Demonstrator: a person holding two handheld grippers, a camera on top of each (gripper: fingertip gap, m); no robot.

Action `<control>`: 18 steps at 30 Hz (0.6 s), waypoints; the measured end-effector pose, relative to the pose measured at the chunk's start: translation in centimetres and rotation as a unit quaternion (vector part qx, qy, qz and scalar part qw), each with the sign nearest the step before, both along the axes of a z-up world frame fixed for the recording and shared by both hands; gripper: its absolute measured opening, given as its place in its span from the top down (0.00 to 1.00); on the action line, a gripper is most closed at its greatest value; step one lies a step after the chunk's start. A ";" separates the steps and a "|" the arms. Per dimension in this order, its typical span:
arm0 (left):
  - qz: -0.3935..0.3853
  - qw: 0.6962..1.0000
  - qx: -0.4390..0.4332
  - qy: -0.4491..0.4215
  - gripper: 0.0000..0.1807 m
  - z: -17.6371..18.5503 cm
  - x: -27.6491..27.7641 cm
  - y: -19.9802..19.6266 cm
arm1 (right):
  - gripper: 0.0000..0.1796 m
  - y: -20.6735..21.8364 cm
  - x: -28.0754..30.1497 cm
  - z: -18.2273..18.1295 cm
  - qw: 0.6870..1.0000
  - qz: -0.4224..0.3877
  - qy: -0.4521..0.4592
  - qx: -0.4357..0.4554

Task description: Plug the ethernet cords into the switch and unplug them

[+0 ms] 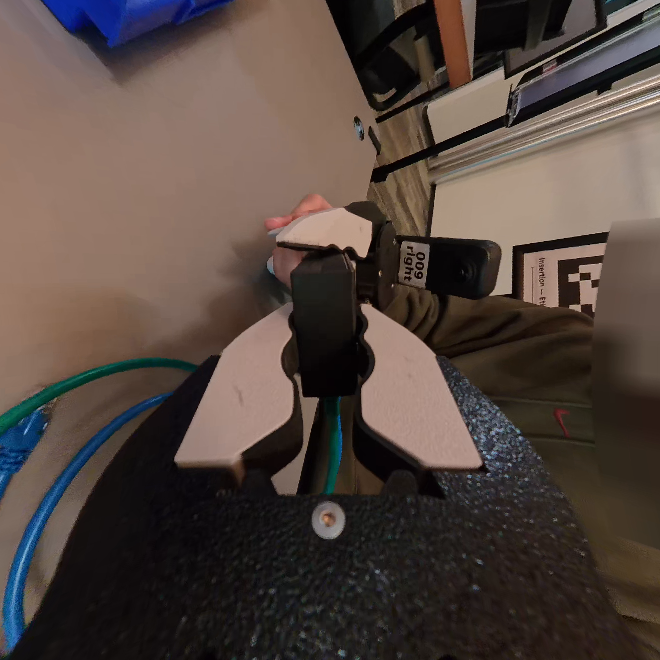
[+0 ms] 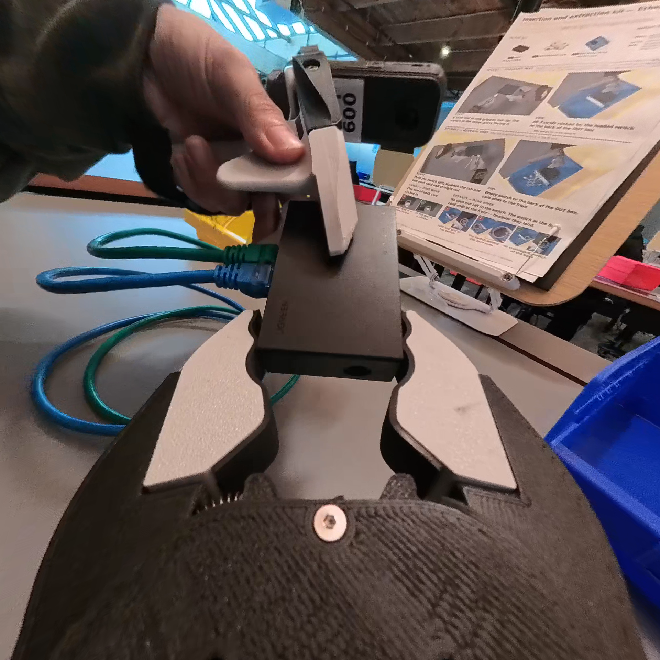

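Note:
The black switch (image 2: 332, 296) is held above the table by both grippers. My right gripper (image 2: 330, 321) is shut on its near end, one finger on each long side. My left gripper (image 1: 325, 321) is shut on the switch (image 1: 323, 357) across its thickness. In the right wrist view its upper finger (image 2: 332, 193) lies on the switch's top and the lower finger is hidden. A green plug (image 2: 255, 251) and a blue plug (image 2: 250, 276) sit in ports on the switch's left side. The green cord (image 1: 93, 375) and blue cord (image 1: 43, 500) loop on the table.
A blue bin (image 2: 614, 446) stands close at the right. An instruction sheet on a tilted stand (image 2: 535, 143) is at the back right. A yellow bin (image 2: 221, 225) sits behind the switch. A loose blue plug (image 1: 25, 435) lies on the grey table (image 2: 53, 221).

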State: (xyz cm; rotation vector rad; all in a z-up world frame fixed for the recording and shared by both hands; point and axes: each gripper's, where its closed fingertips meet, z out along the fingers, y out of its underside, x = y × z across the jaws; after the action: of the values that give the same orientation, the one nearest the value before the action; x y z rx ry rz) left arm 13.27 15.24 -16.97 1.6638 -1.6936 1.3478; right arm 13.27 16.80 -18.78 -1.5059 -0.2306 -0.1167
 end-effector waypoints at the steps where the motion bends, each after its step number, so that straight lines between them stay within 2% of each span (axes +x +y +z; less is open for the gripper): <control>1: 0.003 1.000 -0.005 -0.005 0.84 0.0 0.2 0.0 | 0.59 0.0 0.1 0.0 1.000 0.001 0.004 0.000; 4: 0.000 1.000 -0.019 -0.010 0.83 -0.3 0.1 0.2 | 0.59 0.0 0.0 -0.1 1.000 0.012 0.010 -0.006; 10: -0.001 0.999 0.038 0.000 0.85 -0.6 -0.4 0.6 | 0.60 0.6 -0.2 -0.9 0.999 0.004 -0.009 -0.035; 15: -0.017 0.999 0.050 0.007 0.85 -0.1 -0.4 0.0 | 0.59 0.0 -0.1 0.1 1.000 0.000 -0.015 0.009; 18: -0.026 0.999 0.016 0.009 0.85 0.0 -0.5 -0.3 | 0.59 -0.4 0.0 0.9 0.999 0.004 -0.013 0.046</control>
State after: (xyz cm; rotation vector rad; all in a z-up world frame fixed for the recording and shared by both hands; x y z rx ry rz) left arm 12.81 14.94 -16.93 1.6333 -1.7452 1.2838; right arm 13.23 16.37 -17.86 -1.4124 -0.2491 -0.1393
